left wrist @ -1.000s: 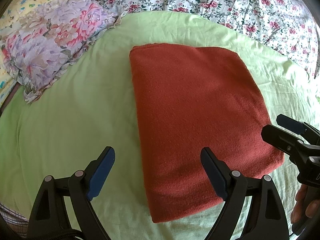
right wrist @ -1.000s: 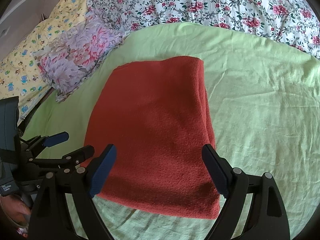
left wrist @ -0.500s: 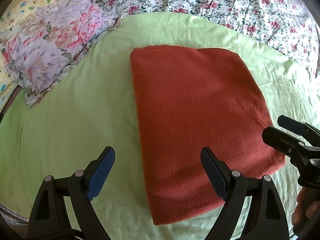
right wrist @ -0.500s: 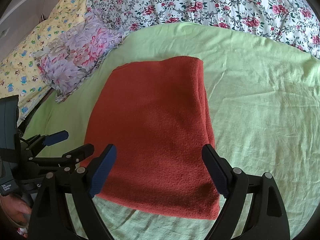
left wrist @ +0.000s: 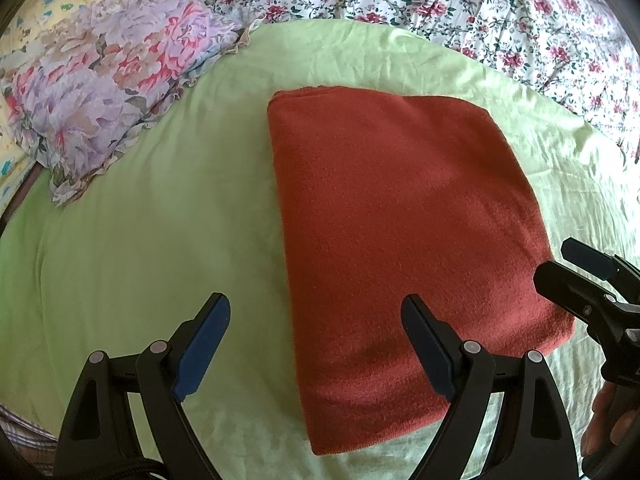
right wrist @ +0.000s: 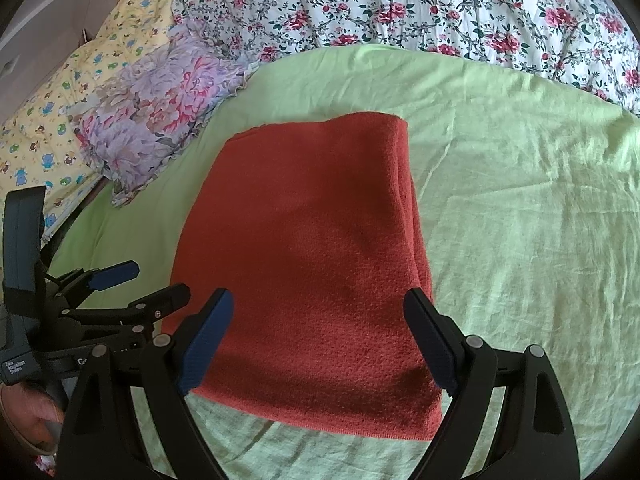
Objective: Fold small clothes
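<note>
A rust-red folded cloth (left wrist: 400, 232) lies flat on the light green sheet (left wrist: 140, 248); it also shows in the right wrist view (right wrist: 312, 264). My left gripper (left wrist: 316, 312) is open and empty, held above the cloth's near left edge. My right gripper (right wrist: 320, 308) is open and empty, above the cloth's near edge. The right gripper shows at the right edge of the left wrist view (left wrist: 560, 264), and the left gripper at the left of the right wrist view (right wrist: 156, 280).
A lilac floral pillow (left wrist: 104, 92) lies at the far left on the sheet. A white rose-print bedspread (left wrist: 440, 0) runs along the back. A yellow cartoon-print pillow (right wrist: 80, 104) lies beyond the lilac one.
Both grippers have drawn back slightly from the cloth, which sits a little lower in the left wrist view. The cloth has not moved.
</note>
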Available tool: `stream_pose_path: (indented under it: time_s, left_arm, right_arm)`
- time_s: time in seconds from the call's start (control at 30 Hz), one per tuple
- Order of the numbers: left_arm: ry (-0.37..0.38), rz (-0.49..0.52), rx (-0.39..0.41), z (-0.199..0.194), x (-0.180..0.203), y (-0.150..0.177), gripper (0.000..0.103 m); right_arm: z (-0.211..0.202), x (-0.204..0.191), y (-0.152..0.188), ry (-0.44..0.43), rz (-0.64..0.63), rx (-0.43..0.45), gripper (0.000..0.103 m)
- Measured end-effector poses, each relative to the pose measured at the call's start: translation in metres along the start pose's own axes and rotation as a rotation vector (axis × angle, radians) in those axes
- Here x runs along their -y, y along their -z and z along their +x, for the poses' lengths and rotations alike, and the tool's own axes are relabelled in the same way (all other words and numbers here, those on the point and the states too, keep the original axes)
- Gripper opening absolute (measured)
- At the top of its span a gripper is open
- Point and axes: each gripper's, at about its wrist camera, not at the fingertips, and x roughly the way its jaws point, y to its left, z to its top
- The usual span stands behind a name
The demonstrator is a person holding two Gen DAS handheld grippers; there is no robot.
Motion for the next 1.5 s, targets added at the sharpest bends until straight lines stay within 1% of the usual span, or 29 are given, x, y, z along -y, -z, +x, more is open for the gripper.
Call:
stream_pose_path:
  time_s: [0.27,0.43,0.73,1.13,1.33,1.5]
  left_arm:
    - [0.008,-0.001,-0.007,0.002,-0.002,-0.002,0.088]
    - [0.004,0.007,0.002,0.004,-0.002,-0.001,0.088]
    - [0.013,0.000,-0.011,0.008,-0.003,-0.003,0.087]
    - [0.005,-0.003,-0.005,0.011,-0.005,-0.006,0.087]
    - [-0.005,0.002,0.024,0.008,-0.005,-0.007,0.084]
    - [0.002,-0.004,0.014,0.009,-0.004,-0.009,0.084]
  right_arm:
    - [0.001,0.000,0.000,0.001,0.007,0.000,0.087]
    - [0.003,0.003,0.000,0.001,0.013,-0.003,0.087]
    - [0.007,0.008,-0.002,0.002,0.029,-0.006,0.087]
    - [0.010,0.010,-0.004,-0.001,0.031,-0.010,0.087]
    - [0.013,0.012,-0.005,-0.002,0.040,-0.012,0.087]
    - [0.013,0.013,-0.007,-0.008,0.038,-0.011,0.087]
